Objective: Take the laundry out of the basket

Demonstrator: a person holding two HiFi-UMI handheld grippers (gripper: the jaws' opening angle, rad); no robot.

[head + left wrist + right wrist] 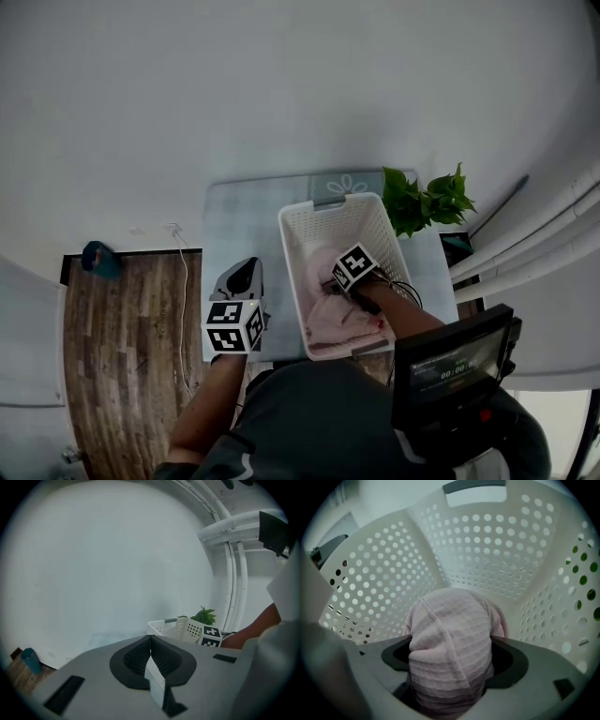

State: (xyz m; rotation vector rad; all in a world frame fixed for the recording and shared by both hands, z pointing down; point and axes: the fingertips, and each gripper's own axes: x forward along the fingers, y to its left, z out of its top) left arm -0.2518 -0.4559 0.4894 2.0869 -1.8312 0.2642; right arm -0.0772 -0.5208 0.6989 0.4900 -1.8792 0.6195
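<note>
Right gripper (pixel 333 279) sits low inside the basket (pixel 291 262) walls, jaws wide around pink cloth (pixel 451 644) — left gripper (pixel 150 641), jaws together, empty, hovers over open tabletop (pixel 234 225).

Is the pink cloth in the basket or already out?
In. The pink cloth lies inside the white basket, whose perforated walls rise around it; the head view shows it below the rim too.
</note>
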